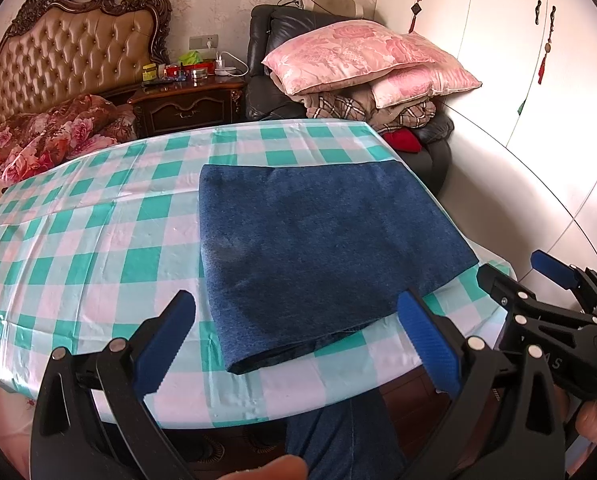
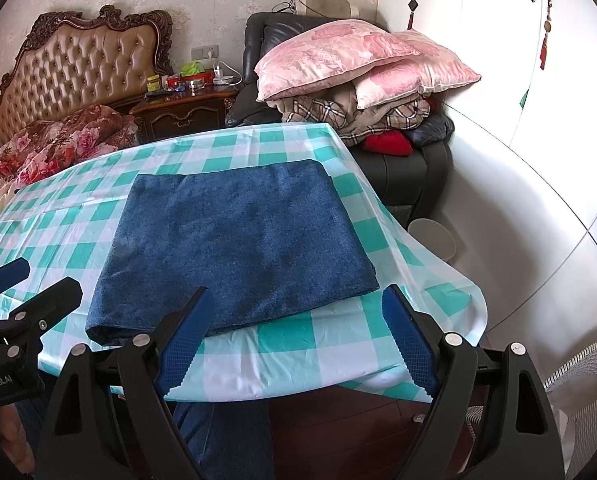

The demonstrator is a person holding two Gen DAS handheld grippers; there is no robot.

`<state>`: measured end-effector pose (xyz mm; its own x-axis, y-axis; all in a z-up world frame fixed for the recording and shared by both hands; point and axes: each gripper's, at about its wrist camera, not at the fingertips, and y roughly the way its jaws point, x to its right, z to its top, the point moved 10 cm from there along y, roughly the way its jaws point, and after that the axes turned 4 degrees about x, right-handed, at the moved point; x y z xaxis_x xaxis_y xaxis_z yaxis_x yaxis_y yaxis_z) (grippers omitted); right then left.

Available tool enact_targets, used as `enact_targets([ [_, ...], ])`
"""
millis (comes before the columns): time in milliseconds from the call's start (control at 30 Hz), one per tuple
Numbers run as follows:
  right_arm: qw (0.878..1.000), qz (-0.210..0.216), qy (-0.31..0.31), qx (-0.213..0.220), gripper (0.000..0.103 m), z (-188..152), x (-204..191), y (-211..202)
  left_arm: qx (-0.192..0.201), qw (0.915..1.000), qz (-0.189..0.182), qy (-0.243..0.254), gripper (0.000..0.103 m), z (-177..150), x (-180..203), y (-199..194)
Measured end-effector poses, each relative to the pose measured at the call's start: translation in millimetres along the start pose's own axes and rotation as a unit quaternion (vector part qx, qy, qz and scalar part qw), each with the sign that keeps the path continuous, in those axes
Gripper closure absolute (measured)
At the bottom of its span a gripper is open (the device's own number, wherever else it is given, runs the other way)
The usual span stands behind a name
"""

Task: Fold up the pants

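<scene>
The pants [image 2: 234,248] lie folded into a compact dark blue rectangle on the surface [image 2: 282,344], toward its right side and near the front edge. The layers look squared and flat, with a rounded fold along the near left corner, so the folding seems finished or close to it.

Both tools hang just off the front edge, above the cloth and touching nothing. The left gripper [image 1: 298,340] has its fingers [image 1: 166,344] spread wide apart and empty; the right gripper [image 2: 294,340] likewise has its fingers [image 2: 184,340] wide apart and empty.

If a last tidy is wanted, the sensible way is to press lightly along the near fold and smooth outward rather than pinch, since a grip on the top layer would probably lift it and undo the stack. The fabric looks thick and soft, so it should hold its shape if left alone. Any pull toward the person risks dragging the bundle over the edge, as the cover beneath looks glossy and may be slippery.

That cover is a teal and white checked cloth [image 1: 98,216] that drapes past the right corner. Beyond it stand a bed with a tufted headboard [image 1: 70,52], a dark nightstand [image 1: 186,104] crowded with small items, an armchair [image 2: 402,168] piled with pink pillows [image 2: 338,56] and blankets, and white wardrobe doors [image 2: 498,40]. A pale bin [image 2: 434,236] sits on the floor by the right corner.
</scene>
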<state>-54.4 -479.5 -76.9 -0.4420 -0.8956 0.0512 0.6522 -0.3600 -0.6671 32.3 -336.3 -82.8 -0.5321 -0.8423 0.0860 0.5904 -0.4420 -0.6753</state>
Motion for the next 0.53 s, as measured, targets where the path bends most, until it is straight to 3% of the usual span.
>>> enact_targets([
  [267, 1.0, -0.002, 0.009, -0.005, 0.021, -9.1, 7.6, 4.8, 0.004, 0.9997, -0.024, 0.006, 0.002, -0.8, 18.6, 8.4],
  [367, 1.0, 0.0, 0.014, -0.008, 0.021, -9.9, 9.1, 6.6, 0.012, 0.9982, -0.059, 0.002, 0.002, 4.2, 25.1, 7.8],
  [433, 1.0, 0.002, 0.018, -0.009, 0.021, -9.7, 8.1, 8.8, 0.025, 0.9973, -0.067, -0.013, 0.002, 9.7, 11.4, 0.1],
  [533, 1.0, 0.013, 0.026, -0.012, 0.015, -7.1, 3.6, 12.9, 0.051, 0.9972, -0.038, -0.038, 0.002, 13.0, -35.2, -15.6],
])
